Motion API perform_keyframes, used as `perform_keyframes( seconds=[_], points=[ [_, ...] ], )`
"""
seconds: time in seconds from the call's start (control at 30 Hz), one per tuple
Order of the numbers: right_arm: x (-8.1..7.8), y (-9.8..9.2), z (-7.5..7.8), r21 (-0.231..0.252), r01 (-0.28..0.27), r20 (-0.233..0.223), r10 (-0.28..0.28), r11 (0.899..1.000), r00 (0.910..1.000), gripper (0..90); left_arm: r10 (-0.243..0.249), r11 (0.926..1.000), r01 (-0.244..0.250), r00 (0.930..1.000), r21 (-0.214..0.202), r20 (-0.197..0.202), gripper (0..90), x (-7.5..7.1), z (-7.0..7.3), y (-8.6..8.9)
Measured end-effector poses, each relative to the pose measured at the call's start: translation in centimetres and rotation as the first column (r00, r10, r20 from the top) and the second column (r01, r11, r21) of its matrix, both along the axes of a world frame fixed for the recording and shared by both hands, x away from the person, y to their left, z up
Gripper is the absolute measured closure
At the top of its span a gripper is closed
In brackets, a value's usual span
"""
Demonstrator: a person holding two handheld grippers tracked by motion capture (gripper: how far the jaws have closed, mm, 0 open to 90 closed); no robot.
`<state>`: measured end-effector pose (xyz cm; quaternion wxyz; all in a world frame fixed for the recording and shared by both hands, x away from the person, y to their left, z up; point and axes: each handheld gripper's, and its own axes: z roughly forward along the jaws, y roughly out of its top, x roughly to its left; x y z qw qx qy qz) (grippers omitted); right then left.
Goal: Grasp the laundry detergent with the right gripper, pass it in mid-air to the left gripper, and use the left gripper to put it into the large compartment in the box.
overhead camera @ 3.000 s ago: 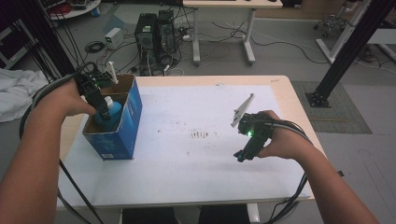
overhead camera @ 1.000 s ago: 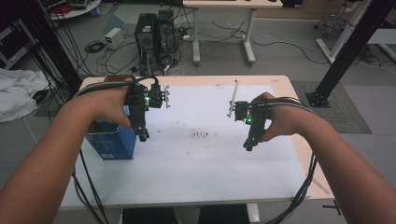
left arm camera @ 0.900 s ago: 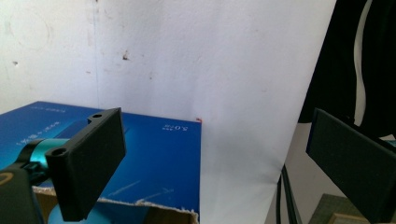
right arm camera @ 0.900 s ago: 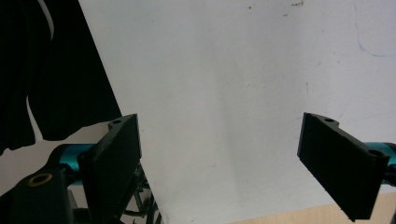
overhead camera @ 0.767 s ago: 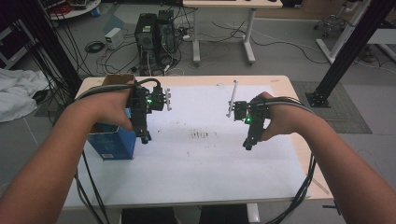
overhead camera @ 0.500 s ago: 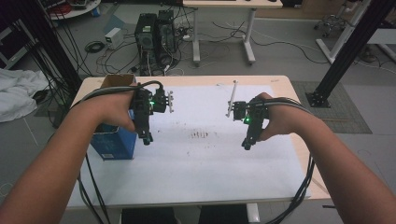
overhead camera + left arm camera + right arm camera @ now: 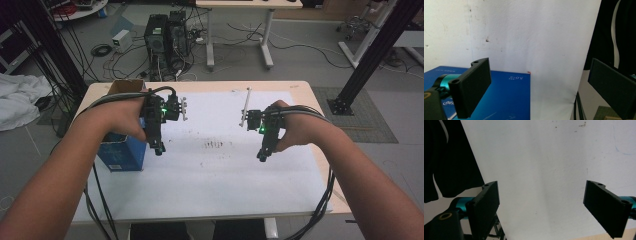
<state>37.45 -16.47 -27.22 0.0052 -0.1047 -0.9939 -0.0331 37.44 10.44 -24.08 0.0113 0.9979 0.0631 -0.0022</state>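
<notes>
In the high view my left gripper (image 7: 159, 148) hangs over the white sheet (image 7: 210, 170) beside a blue open cardboard box (image 7: 122, 152) at the table's left. My right gripper (image 7: 262, 156) hovers over the sheet's right half. Both point toward the person. The left gripper view has my left gripper (image 7: 541, 86) open with nothing between the jaws, above the blue box (image 7: 504, 97) and the white sheet (image 7: 536, 37). My right gripper (image 7: 541, 205) is open too and holds nothing, over the bare white sheet (image 7: 544, 165).
Small dark marks (image 7: 214, 145) dot the sheet's middle. The wooden table (image 7: 310, 100) ends just right of the sheet. Cables (image 7: 320, 210) trail from both grippers off the near edge. Computer towers (image 7: 165, 30), a desk and a black frame post (image 7: 375, 50) stand on the floor behind.
Three seconds ago my left gripper was down in the blue box; it has since come out and moved right over the sheet. In the last second both grippers barely shifted.
</notes>
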Motion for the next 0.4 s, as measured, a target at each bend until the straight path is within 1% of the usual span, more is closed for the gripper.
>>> perform_keyframes(
  seconds=[0.07,0.13,0.17,0.23,0.27,0.3,0.4],
  points=[
    [-0.06,0.02,0.08,0.002,0.013,0.003,-0.013,1.000,0.9999,12.8,0.002,1.0000,-0.002,1.0000,0.000,-0.001,4.9,0.03,-0.07,0.04],
    [-0.02,0.00,0.11,0.000,0.009,0.003,-0.009,1.000,1.0000,12.8,0.002,1.0000,-0.002,1.0000,0.004,0.002,4.8,0.07,-0.04,0.00],
    [0.03,0.04,0.08,0.002,0.007,0.011,-0.007,1.000,0.9999,12.8,0.007,1.0000,-0.007,1.0000,0.000,0.005,4.9,0.07,-0.04,-0.02],
    [-0.01,0.09,0.08,-0.002,0.005,0.005,-0.005,1.000,1.0000,12.8,0.003,1.0000,-0.003,1.0000,-0.001,0.006,4.9,0.09,0.02,-0.06],
    [0.03,0.12,0.07,0.001,-0.003,0.008,0.003,1.000,1.0000,12.8,0.006,1.0000,-0.006,1.0000,-0.006,0.005,4.8,0.08,0.00,-0.08],
    [-0.07,0.16,0.11,-0.004,0.007,0.005,-0.007,1.000,1.0000,12.8,0.007,1.0000,-0.007,1.0000,-0.005,0.007,4.9,0.08,0.01,-0.09],
    [-0.07,0.17,0.16,-0.003,0.006,0.009,-0.006,1.000,0.9999,12.8,0.007,1.0000,-0.007,0.9999,-0.003,0.008,4.9,0.07,-0.04,-0.08]
  ],
)
